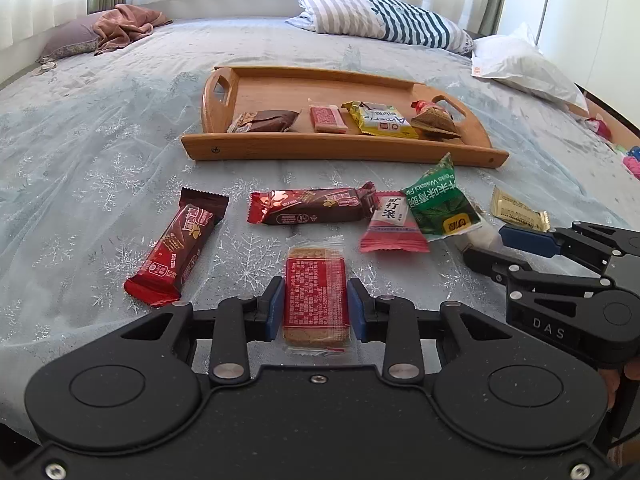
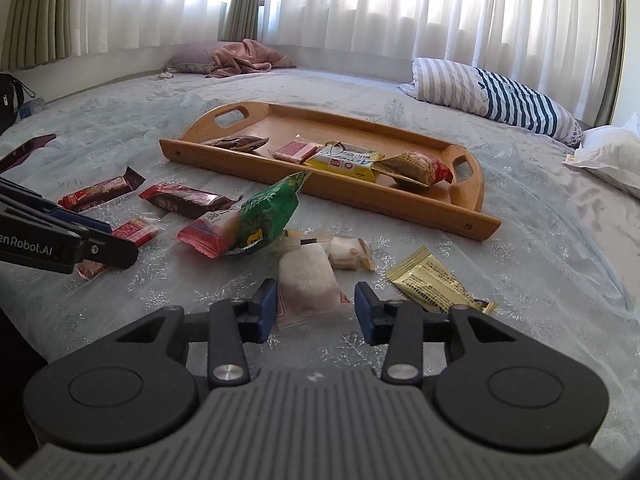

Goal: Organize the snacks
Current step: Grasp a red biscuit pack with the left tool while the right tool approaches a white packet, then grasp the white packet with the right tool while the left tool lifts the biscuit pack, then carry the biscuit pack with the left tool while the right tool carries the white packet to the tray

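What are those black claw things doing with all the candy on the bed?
Someone is sorting snacks into the wooden tray, which already holds four. The left gripper has its fingers on either side of a red biscuit pack. The right gripper is open around a white snack packet. Other snacks wait on the bedspread.

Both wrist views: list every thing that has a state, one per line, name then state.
Left gripper: jaws against the sides of the red biscuit pack, which lies flat on the bed.
Right gripper: open, astride the white snack pouch, not clamped.
Wooden tray: flat on the bed, four snacks inside.
Green pea pack: propped on the pink pack.
Curtains: drawn.
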`<control>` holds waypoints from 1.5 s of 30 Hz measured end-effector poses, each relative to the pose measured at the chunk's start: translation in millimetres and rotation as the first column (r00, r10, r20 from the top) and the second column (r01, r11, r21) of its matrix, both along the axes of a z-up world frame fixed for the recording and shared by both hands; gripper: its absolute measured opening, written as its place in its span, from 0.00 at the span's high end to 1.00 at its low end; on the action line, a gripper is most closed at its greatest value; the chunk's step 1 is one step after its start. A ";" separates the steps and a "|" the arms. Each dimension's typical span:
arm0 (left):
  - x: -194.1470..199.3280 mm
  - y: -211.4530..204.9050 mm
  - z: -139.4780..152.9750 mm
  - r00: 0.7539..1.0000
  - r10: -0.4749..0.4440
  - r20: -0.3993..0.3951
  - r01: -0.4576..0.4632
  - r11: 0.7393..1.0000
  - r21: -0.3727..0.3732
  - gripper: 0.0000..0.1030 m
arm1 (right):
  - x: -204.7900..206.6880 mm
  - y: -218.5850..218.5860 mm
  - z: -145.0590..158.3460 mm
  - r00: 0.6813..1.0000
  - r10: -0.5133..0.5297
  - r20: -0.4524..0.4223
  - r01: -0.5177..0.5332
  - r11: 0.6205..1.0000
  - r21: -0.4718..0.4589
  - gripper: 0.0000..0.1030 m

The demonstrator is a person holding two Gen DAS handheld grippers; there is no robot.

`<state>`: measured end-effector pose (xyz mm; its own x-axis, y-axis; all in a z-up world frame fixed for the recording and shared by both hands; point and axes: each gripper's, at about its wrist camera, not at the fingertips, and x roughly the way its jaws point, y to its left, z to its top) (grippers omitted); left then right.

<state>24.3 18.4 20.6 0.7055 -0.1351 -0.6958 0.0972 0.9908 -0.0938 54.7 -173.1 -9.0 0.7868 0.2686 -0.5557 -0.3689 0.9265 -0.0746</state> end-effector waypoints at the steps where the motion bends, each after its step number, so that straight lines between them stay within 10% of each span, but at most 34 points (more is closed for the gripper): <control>1: -0.2 -0.4 0.2 1.000 0.000 0.000 0.000 1.000 0.001 0.69 | -1.5 1.1 0.5 1.000 0.002 -0.003 -0.002 1.000 -0.001 0.55; 15: -0.4 0.2 1.8 1.000 -0.005 0.006 0.005 1.000 -0.006 0.69 | -21.4 15.7 12.1 0.999 0.022 0.027 -0.021 1.000 -0.022 0.34; 20: 2.9 2.2 0.1 1.000 0.001 0.006 -0.001 1.000 -0.003 0.69 | -10.6 21.9 5.5 1.000 -0.001 0.002 0.001 0.999 -0.040 0.35; 23: 2.7 3.4 1.0 1.000 0.003 0.005 -0.003 1.000 -0.011 0.70 | -6.3 23.3 4.0 0.999 -0.022 -0.043 0.021 0.999 -0.024 0.54; 45: 25.5 32.3 51.4 0.992 0.010 0.125 -0.004 0.999 -0.051 0.70 | -1.4 -16.8 41.6 0.979 -0.205 0.017 0.204 0.978 0.049 0.55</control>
